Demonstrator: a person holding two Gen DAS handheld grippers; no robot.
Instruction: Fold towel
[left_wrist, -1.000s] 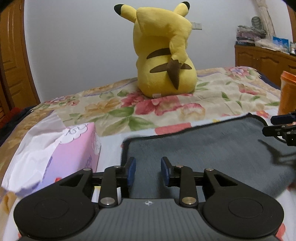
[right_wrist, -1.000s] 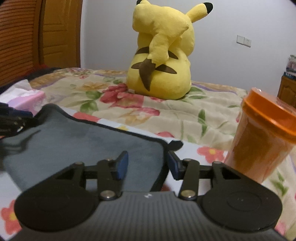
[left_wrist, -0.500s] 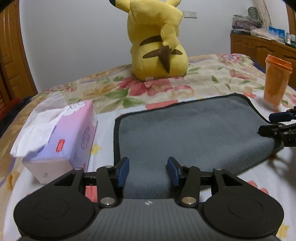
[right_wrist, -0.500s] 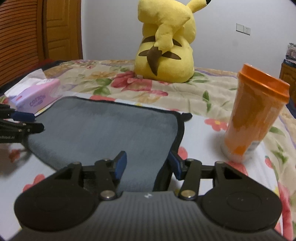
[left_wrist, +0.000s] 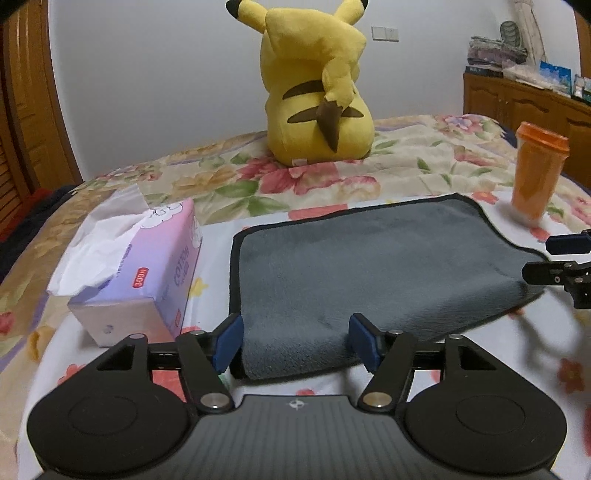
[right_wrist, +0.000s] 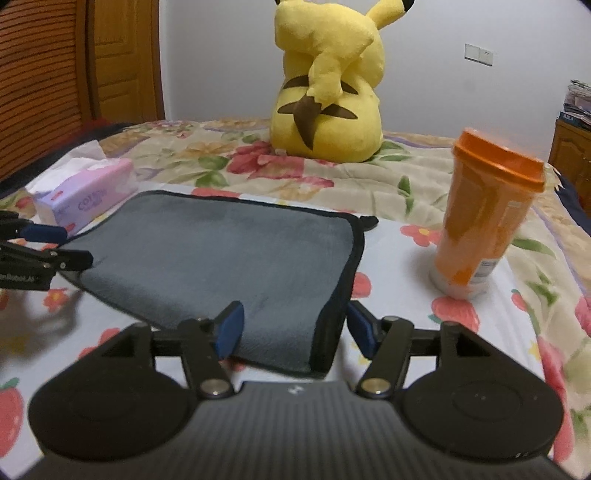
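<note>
White wall and wooden cabinets backed a bed (left_wrist: 406, 155) covered with a floral sheet. One grey towel (left_wrist: 369, 266) with a dark border lay spread on the bed, apparently folded once, since its near edge looked doubled in the right wrist view (right_wrist: 229, 258), though the blur there made this hard to confirm. One yellow plush toy (left_wrist: 317, 92) sat upright beyond the towel, its back to both cameras. One pink tissue box (left_wrist: 147, 266) lay just beside the towel's left edge, with white tissue spilling from its top. One orange cup (right_wrist: 484, 218) with an orange lid stood upright near the towel's right edge, apart from it.

Two grippers were in play. The left hand-held gripper (left_wrist: 295, 339) sat at the towel's near left corner with its blue-padded jaws spread wide, the cloth's corner lying between them, ungripped. The right hand-held gripper (right_wrist: 291, 328) sat at the near right corner, its jaws likewise wide apart and straddling the towel's dark border without clamping it. Each gripper also showed at the edge of the other's view, near the towel's side.
</note>
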